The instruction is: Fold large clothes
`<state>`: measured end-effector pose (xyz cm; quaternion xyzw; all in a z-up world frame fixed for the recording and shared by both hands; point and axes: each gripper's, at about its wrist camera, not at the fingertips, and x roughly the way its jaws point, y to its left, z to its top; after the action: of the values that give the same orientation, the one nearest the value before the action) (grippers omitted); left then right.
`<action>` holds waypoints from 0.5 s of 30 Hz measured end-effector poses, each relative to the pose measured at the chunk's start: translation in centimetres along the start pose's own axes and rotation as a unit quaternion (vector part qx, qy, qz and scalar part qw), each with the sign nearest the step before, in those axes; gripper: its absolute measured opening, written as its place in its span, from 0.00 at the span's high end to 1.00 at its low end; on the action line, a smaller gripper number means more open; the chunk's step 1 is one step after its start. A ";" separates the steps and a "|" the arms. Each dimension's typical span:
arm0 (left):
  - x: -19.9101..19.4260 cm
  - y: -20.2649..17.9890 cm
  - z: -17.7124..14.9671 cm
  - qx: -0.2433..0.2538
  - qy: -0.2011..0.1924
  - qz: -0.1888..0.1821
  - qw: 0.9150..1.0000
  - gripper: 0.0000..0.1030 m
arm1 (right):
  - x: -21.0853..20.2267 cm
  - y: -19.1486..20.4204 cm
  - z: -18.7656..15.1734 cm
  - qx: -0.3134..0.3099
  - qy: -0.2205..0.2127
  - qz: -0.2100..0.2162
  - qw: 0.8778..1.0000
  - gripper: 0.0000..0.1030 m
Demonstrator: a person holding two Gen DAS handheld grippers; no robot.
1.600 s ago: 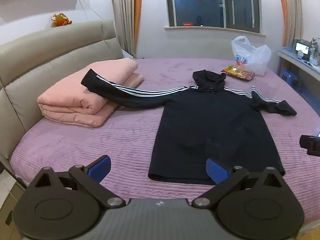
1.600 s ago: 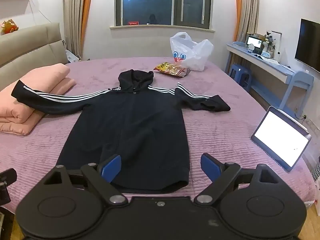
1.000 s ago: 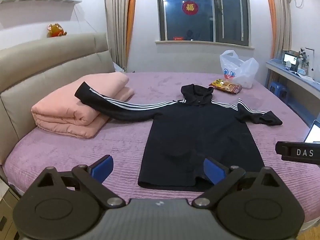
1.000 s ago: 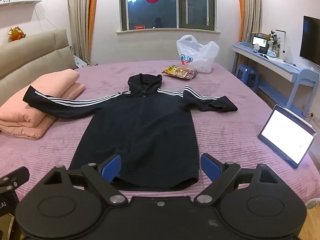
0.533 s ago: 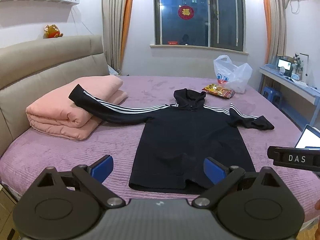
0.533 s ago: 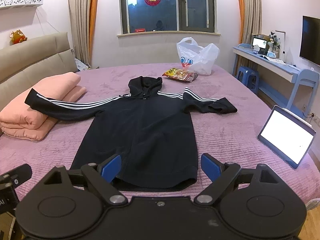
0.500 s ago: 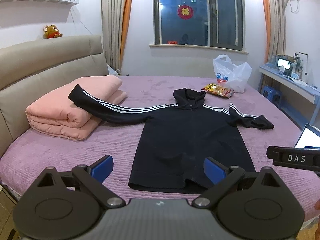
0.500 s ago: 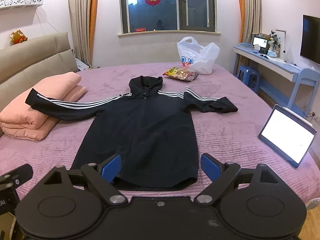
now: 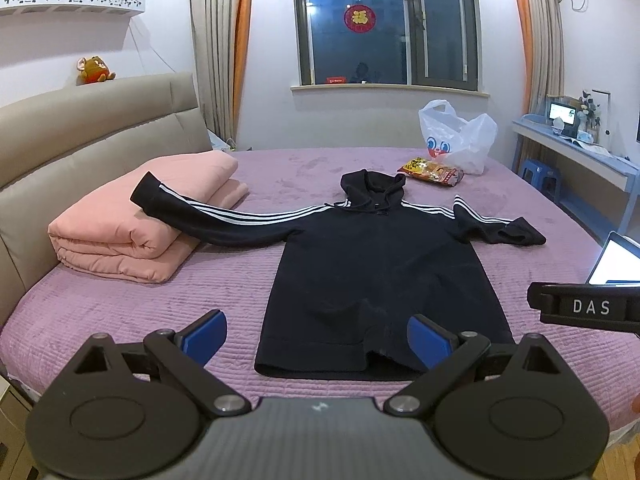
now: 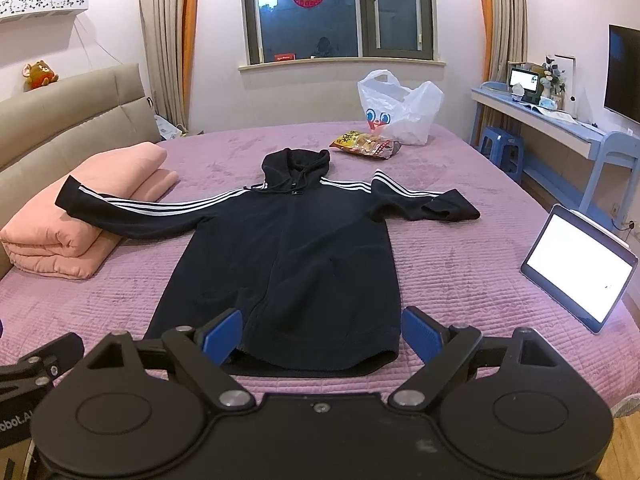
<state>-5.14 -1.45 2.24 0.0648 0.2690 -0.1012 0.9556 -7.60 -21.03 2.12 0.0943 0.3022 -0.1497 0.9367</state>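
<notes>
A black hoodie [image 9: 380, 264] lies flat on the purple bed [image 9: 120, 304]. One sleeve rests on the pink blanket [image 9: 132, 220]. The left gripper [image 9: 316, 338] and right gripper [image 10: 320, 334] are wide apart, holding nothing.

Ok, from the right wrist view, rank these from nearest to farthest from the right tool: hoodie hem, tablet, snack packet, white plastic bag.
1. Hoodie hem: just ahead of the right tool, between its open fingers.
2. Tablet: to the right, near the bed's edge.
3. Snack packet: beyond the hood, slightly right.
4. White plastic bag: right behind the packet, under the window.
</notes>
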 end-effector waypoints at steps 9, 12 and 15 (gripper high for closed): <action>0.0 0.4 -0.1 -0.005 0.008 0.005 1.000 0.04 | 0.3 0.4 -0.6 -0.008 0.007 -0.003 1.000 0.01; 0.1 0.7 -0.3 -0.008 0.009 0.005 1.000 0.04 | 0.5 0.7 -0.9 -0.009 0.014 0.000 1.000 0.01; 0.1 1.0 -0.6 -0.014 0.012 0.006 1.000 0.04 | 0.4 1.1 -1.0 -0.015 0.013 -0.001 1.000 0.01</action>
<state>-5.12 -0.37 1.75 0.0541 0.2817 -0.0912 0.9536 -7.48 -19.86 1.17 0.0816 0.3165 -0.1447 0.9339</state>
